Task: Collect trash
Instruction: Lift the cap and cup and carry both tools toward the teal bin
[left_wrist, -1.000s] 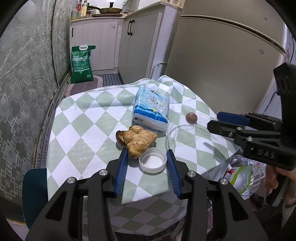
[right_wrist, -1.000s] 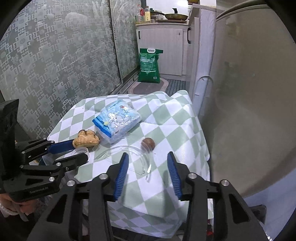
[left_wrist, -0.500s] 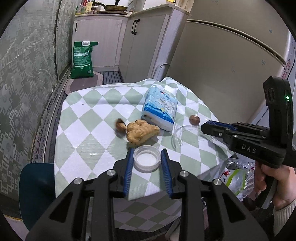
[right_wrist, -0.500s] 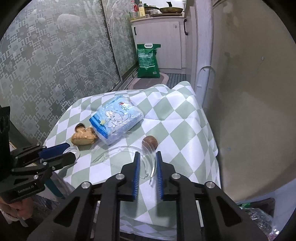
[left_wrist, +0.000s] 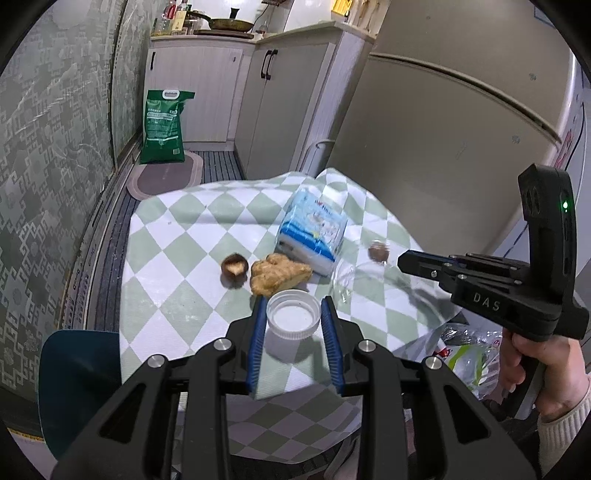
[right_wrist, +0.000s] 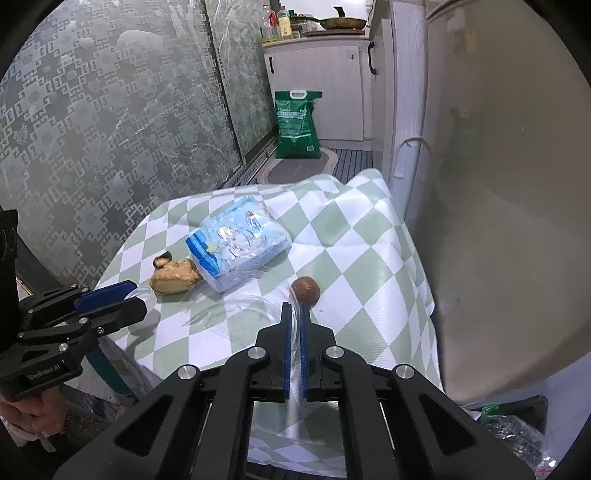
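My left gripper (left_wrist: 293, 321) is shut on a white plastic cap (left_wrist: 293, 318) and holds it just above the checked tablecloth (left_wrist: 177, 236). My right gripper (right_wrist: 293, 314) is shut on the rim of a clear plastic lid (right_wrist: 240, 310), which also shows in the left wrist view (left_wrist: 354, 273). A piece of ginger (left_wrist: 277, 275), a mushroom (left_wrist: 233, 265), a brown nut (right_wrist: 305, 290) and a blue tissue pack (right_wrist: 236, 245) lie on the table.
A bag of trash (left_wrist: 461, 354) sits low beside the table on the right. A blue chair (left_wrist: 74, 373) stands at the table's left front. A fridge (right_wrist: 498, 184) stands close on the right. A green sack (left_wrist: 162, 127) stands on the far floor.
Both grippers closed: the left onto the white cap, the right onto the clear lid's rim. The left gripper lifted the cap slightly; both views pulled back a little.
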